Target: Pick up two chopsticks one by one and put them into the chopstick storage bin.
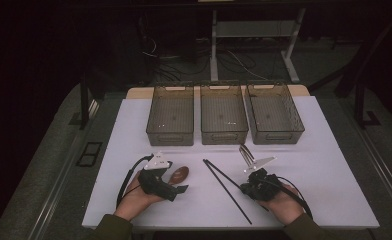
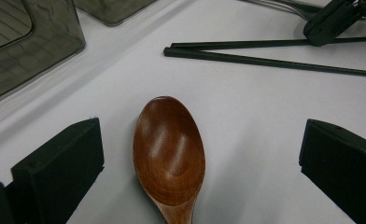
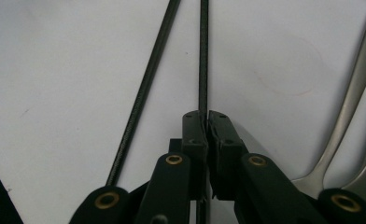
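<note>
Right gripper [image 3: 205,122]: fingers [image 3: 193,135] clenched on one black chopstick [image 3: 203,56]; the second chopstick [image 3: 146,88] lies free at 11 o'clock, a metal fork [image 3: 354,107] at 2 o'clock. Left gripper [image 2: 200,158]: fingers [image 2: 59,168] spread wide, released, flanking a wooden spoon [image 2: 169,154] resting on the white table [image 1: 324,170] without touching it. Three clear bins [image 1: 224,117] stand at 12 o'clock, beyond both grippers.
</note>
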### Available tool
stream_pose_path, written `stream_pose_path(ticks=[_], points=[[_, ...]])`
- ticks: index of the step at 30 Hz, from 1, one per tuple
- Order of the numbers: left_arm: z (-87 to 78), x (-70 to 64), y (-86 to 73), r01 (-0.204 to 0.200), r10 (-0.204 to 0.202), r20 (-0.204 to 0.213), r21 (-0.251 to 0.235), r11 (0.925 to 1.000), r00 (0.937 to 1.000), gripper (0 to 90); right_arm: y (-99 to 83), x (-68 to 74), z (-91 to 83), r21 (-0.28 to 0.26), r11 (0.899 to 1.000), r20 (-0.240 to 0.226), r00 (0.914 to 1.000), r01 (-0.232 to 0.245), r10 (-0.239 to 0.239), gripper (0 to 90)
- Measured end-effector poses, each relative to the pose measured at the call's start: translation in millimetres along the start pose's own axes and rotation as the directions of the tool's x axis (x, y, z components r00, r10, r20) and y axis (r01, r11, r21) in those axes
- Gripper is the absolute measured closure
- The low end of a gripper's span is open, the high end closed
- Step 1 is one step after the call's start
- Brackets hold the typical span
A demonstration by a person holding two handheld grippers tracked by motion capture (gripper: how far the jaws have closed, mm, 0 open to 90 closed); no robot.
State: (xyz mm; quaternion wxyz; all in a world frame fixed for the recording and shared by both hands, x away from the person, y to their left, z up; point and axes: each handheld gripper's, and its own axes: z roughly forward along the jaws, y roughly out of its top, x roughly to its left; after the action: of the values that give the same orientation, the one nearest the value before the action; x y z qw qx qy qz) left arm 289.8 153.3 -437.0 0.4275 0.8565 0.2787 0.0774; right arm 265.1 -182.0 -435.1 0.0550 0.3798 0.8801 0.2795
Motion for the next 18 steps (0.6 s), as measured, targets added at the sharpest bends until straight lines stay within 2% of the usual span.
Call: stream_pose_path(ticks=[9, 18], points=[[-0.3, 0.4, -0.1, 0.002, -0.002, 0.002, -0.004, 1.0000, 1.0000, 0.0, -0.4, -1.3, -0.8, -0.009, 1.000, 0.000, 1.0000, -0.008, 0.008, 86.3], [-1.0, 0.6, -0.1, 0.006, -0.006, 0.003, -0.013, 0.9999, 1.0000, 0.0, 2.3, -5.4, -12.4, -0.065, 0.998, -0.011, 0.9999, 0.005, -0.005, 86.3]])
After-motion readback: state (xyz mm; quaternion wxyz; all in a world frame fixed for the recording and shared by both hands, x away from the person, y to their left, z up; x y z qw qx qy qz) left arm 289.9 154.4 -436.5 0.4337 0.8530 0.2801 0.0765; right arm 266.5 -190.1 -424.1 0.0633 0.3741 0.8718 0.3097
